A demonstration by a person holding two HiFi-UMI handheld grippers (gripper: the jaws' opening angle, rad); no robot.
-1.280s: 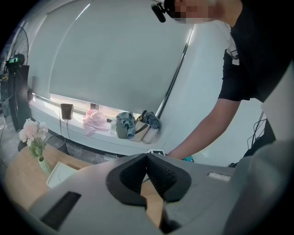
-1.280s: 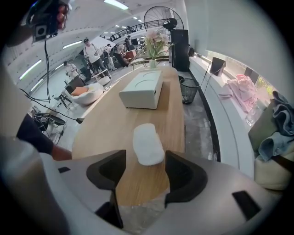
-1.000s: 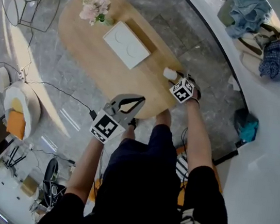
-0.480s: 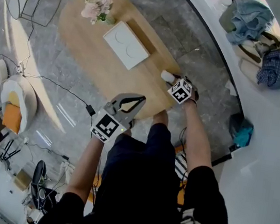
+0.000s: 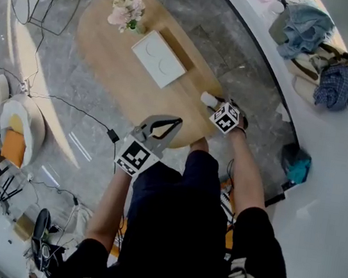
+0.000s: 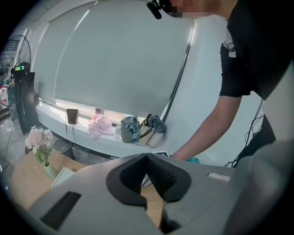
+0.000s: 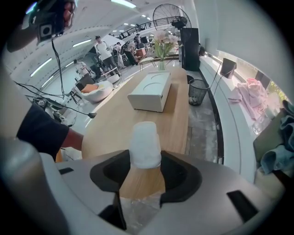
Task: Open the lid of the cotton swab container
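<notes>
At centre-right edge of oval wooden counter (image 5: 108, 60) | right tool (image 7: 146, 165), jaws having just closed further, is clamping frosted white cylindrical swab container (image 7: 145, 144), likely for lid-pulling | left tool (image 6: 148, 158) is waiting clear, jaws together, empty.

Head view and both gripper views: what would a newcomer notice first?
The right gripper, its jaws having just closed further, grips the frosted cotton swab container between them at the near right edge of the oval wooden table. The left gripper hangs shut and empty over the table's near edge. Farther along the table stand a white box and a vase of pink flowers.
</notes>
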